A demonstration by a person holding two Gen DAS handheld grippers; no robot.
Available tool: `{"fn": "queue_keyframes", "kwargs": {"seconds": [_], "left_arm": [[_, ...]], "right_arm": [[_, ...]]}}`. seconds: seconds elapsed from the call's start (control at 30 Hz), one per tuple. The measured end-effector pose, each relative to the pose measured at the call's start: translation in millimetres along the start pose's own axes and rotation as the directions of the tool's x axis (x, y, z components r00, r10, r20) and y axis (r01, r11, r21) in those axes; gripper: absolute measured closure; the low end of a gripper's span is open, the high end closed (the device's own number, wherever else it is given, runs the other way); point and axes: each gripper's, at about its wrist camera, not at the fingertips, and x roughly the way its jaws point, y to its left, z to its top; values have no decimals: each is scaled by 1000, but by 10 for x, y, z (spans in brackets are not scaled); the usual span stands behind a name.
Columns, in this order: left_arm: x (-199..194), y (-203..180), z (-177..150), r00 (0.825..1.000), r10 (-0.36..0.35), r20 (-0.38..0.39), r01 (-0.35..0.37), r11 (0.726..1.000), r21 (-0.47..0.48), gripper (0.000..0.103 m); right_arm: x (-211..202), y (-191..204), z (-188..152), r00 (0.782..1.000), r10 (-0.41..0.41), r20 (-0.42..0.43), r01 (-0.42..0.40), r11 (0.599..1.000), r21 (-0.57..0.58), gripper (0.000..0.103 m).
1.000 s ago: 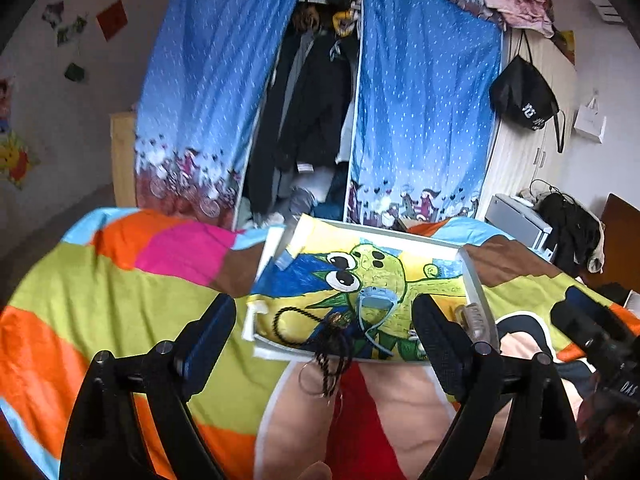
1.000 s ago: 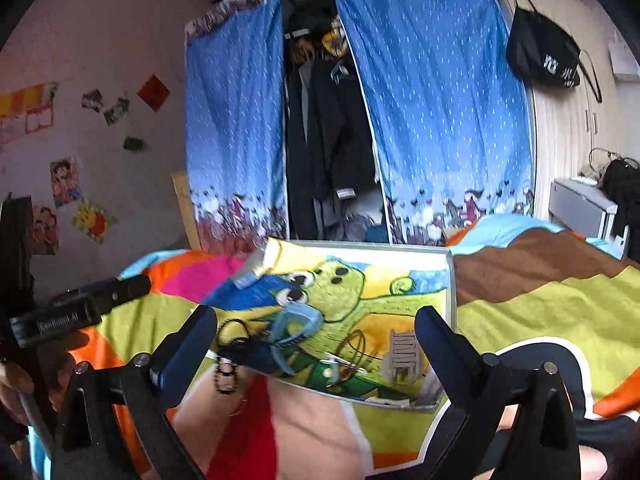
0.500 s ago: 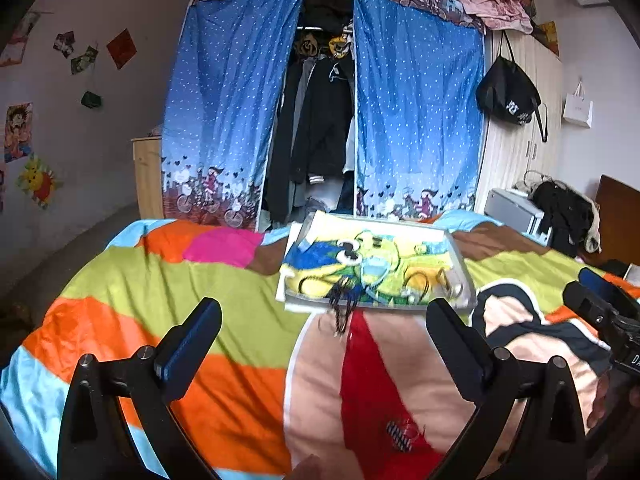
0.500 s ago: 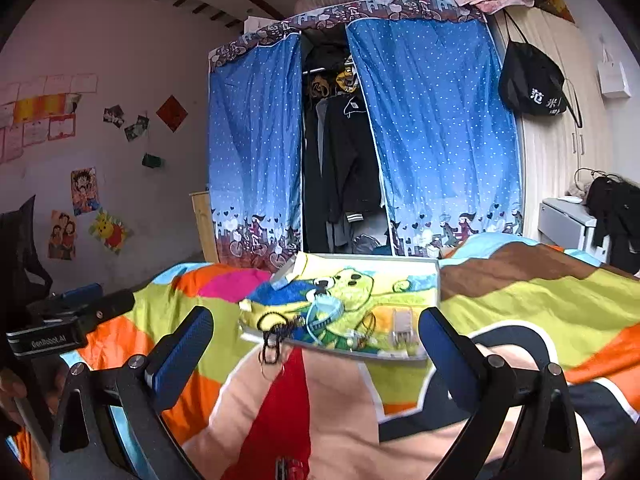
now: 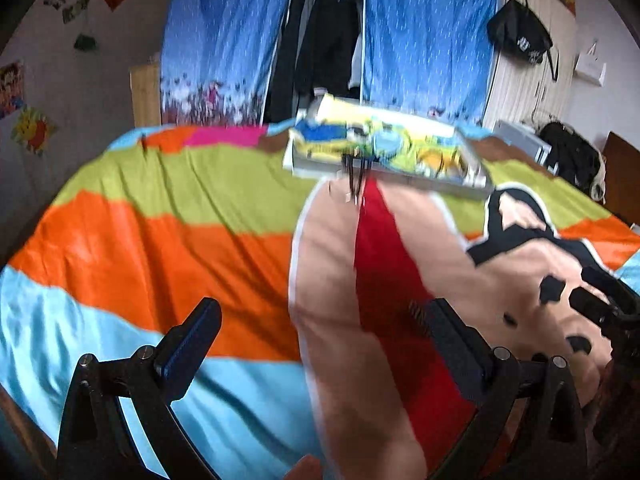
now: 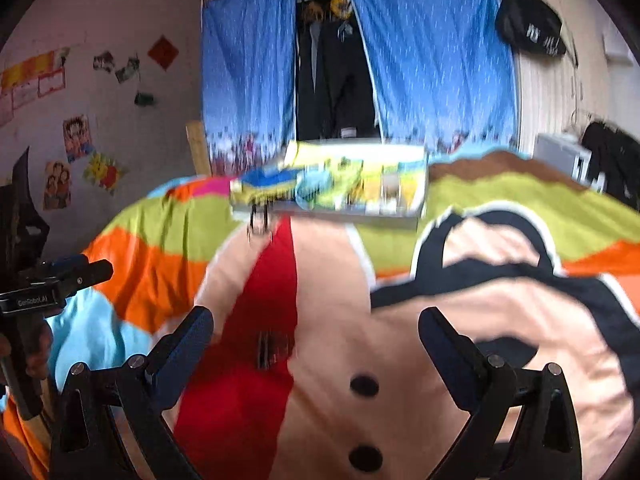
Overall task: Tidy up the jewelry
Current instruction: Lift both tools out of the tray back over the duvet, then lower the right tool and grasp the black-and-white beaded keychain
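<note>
Only the right view shows the clip (image 6: 273, 349) between both grippers' wide, empty fingers (image 6: 185, 345).

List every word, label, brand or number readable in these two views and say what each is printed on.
"GenRobot.AI": white lettering on the black body of the left tongs, seen in the right wrist view.
White characters on the black bag hanging by the wardrobe: too blurred to read.
Wall posters and the red diamond paper: no legible text.
Cartoon tray on the bed: picture only, any lettering blurred.
</note>
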Motion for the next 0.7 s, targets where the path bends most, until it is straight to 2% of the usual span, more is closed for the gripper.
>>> {"fn": "queue_keyframes", "kwargs": {"seconds": [0.13,0.33,0.43,0.53,0.7], "left_arm": [[196,-30,-159,997,-33,-71,33,999,-3,3],[472,-88,-173,987,-94,-131,92,996,-21,3],[595,-103,-135,980,-128,-149,126,992,-21,3],[700,-131,-104,975,-157,-158,157,988,-12,3],[855,-161,-59,970,-171,-171,173,985,-7,3]], "right_arm": [[129,-80,-157,998,12,-64,-12,1000,-7,0],[308,-256,-197,992,52,-115,-54,998,-10,0],[451,-364,-185,988,71,-139,-73,997,-8,6],[585,-445,-175,984,86,-154,-88,996,-4,8],[762,-556,-191,978,115,-176,-115,993,10,14]]}}
